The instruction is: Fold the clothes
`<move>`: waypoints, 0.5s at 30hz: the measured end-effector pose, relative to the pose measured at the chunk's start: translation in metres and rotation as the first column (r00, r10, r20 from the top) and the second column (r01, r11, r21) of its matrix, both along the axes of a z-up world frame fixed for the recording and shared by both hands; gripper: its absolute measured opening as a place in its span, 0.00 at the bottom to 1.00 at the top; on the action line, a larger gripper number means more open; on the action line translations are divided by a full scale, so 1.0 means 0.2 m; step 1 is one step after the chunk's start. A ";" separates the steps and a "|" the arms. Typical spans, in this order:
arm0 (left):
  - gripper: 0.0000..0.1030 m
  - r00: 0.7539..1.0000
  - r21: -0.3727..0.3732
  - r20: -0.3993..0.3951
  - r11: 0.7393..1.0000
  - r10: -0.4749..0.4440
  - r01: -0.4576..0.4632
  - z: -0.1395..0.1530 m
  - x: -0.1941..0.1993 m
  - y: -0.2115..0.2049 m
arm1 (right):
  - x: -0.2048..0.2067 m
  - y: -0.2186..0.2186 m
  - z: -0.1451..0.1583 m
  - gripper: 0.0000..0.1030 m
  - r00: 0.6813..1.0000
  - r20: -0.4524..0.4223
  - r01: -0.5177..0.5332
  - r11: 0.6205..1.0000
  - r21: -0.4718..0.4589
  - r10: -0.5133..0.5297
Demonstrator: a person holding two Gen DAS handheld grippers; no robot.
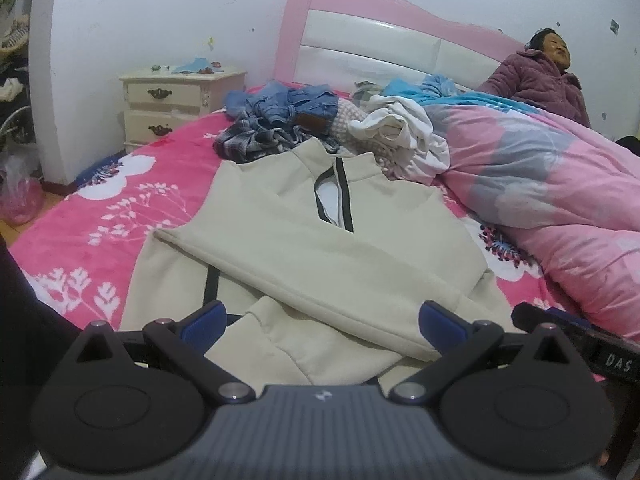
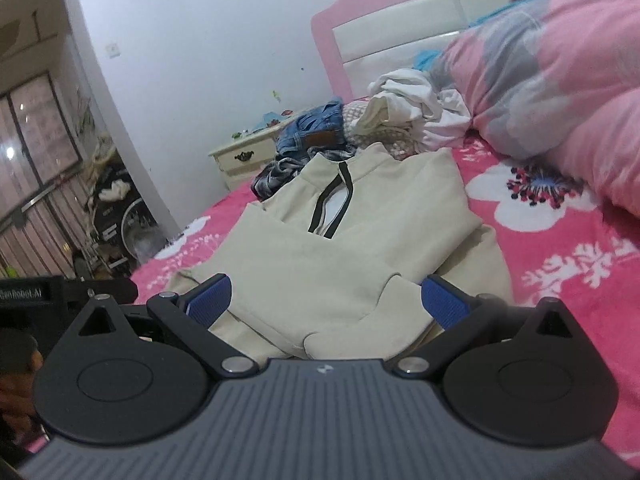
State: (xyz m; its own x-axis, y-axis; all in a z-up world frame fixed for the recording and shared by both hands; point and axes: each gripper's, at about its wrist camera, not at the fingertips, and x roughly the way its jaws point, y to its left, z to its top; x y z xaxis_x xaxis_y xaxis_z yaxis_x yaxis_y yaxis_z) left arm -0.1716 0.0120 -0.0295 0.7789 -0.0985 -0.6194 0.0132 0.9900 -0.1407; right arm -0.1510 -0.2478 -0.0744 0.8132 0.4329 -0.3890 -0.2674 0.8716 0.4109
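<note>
A cream sweatshirt (image 1: pixel 304 240) with a black-trimmed neck zip lies flat on the pink floral bedspread (image 1: pixel 100 216), one sleeve folded across its chest. My left gripper (image 1: pixel 322 324) is open just over the garment's near hem, its blue pads wide apart and empty. In the right wrist view the same sweatshirt (image 2: pixel 320 256) lies ahead, a sleeve cuff bunched near the camera. My right gripper (image 2: pixel 326 300) is open too, hovering at the near edge with nothing between its pads. The right gripper's black body (image 1: pixel 580 340) shows at the right edge of the left wrist view.
A heap of unfolded clothes (image 1: pixel 304 120), denim, plaid and white, sits behind the sweatshirt near the pink headboard (image 1: pixel 384 28). A bulky pink quilt (image 1: pixel 540 200) fills the right side, with a person (image 1: pixel 540 76) seated behind it. A cream nightstand (image 1: pixel 176 100) stands left of the bed.
</note>
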 end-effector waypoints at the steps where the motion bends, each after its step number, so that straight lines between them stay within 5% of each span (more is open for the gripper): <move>1: 1.00 1.000 0.007 0.001 1.000 0.003 -0.003 0.00 0.00 0.00 | 0.00 0.01 0.00 0.99 1.000 0.003 0.001 1.000 -0.014 -0.001; 15: 1.00 1.000 0.032 -0.010 0.999 0.020 -0.019 0.00 -0.01 0.01 | 0.01 0.03 -0.03 0.99 1.000 -0.013 0.012 0.994 -0.106 -0.013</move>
